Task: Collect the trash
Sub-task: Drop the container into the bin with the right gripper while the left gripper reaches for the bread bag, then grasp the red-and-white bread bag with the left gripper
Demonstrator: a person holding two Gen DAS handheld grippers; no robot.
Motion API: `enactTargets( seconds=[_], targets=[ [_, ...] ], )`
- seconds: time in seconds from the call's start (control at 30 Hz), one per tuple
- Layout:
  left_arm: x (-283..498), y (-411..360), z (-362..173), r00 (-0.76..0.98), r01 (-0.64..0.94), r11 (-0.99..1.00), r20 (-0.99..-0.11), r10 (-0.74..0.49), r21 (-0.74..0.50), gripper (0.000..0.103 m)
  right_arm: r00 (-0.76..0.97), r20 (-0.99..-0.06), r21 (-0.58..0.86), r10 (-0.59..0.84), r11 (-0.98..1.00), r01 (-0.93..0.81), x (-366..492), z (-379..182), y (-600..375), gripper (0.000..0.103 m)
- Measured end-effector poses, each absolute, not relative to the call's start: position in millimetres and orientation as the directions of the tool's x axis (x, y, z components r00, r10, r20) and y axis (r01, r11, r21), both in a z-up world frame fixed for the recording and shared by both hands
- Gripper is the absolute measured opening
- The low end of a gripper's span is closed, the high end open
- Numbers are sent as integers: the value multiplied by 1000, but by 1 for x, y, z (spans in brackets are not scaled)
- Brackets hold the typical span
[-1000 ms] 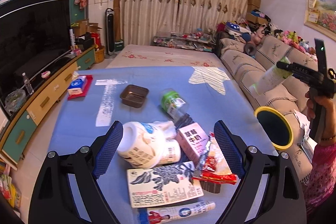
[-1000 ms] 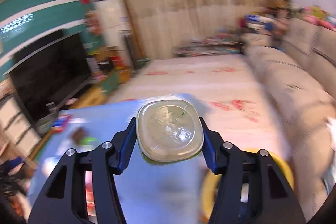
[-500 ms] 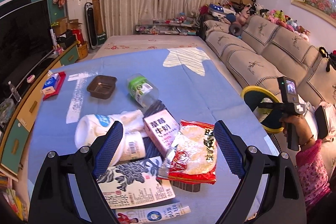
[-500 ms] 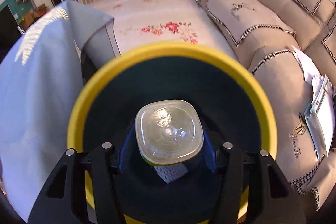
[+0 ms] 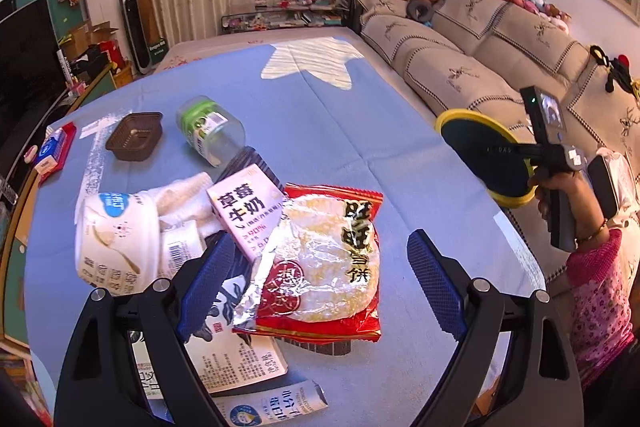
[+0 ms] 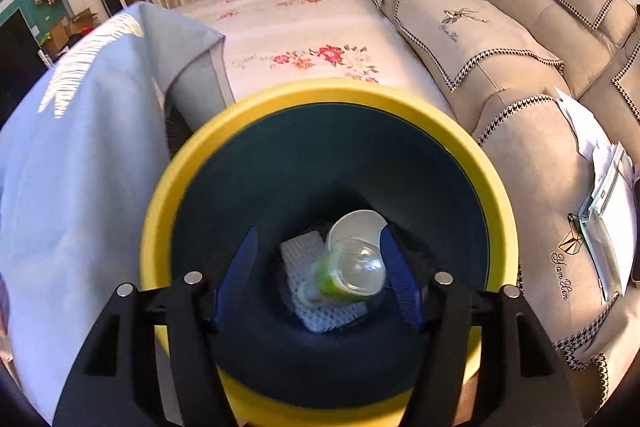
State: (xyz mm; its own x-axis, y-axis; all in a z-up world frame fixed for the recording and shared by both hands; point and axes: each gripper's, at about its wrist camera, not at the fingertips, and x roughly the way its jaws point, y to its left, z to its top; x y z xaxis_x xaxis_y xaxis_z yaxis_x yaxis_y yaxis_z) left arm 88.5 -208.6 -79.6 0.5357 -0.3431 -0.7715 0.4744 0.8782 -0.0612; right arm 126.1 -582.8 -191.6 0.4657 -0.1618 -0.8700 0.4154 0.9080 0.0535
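Observation:
My left gripper (image 5: 316,283) is open just above a red rice-cracker packet (image 5: 320,263) on the blue table (image 5: 360,131). Around it lie a pink milk carton (image 5: 246,211), a white bottle (image 5: 116,239), a clear jar with green lid (image 5: 210,131), a brown tray (image 5: 136,141) and paper boxes (image 5: 236,359). My right gripper (image 6: 318,279) is open over the yellow-rimmed bin (image 6: 184,163). A clear green-labelled bottle (image 6: 348,275) lies in the bin on white mesh (image 6: 300,259). The bin (image 5: 452,115) also shows in the left view beside the table.
A beige sofa (image 5: 460,67) runs along the right, with papers (image 6: 604,187) on its seat. A TV cabinet (image 5: 24,187) stands at the left. A red-and-blue tissue pack (image 5: 54,149) lies at the table's left edge.
My right gripper has opened and the bottle it held has dropped into the bin. My left gripper has moved closer over the rice-cracker packet.

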Motion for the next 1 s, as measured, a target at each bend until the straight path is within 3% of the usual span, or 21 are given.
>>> enactTargets(
  seconds=[0.4, 0.67, 1.0],
  targets=[
    [117, -227, -102, 520, 480, 877, -805, -286, -1, 87, 541, -832, 114, -124, 916, 386, 94, -167, -562, 63],
    [118, -224, -105, 516, 467, 884, -812, -271, 1, 63, 555, -824, 135, -111, 914, 382, 90, -165, -561, 63],
    [107, -217, -80, 552, 471, 882, -778, -300, -6, 55, 579, -808, 151, -105, 914, 376, 80, -157, -561, 63]
  ],
)
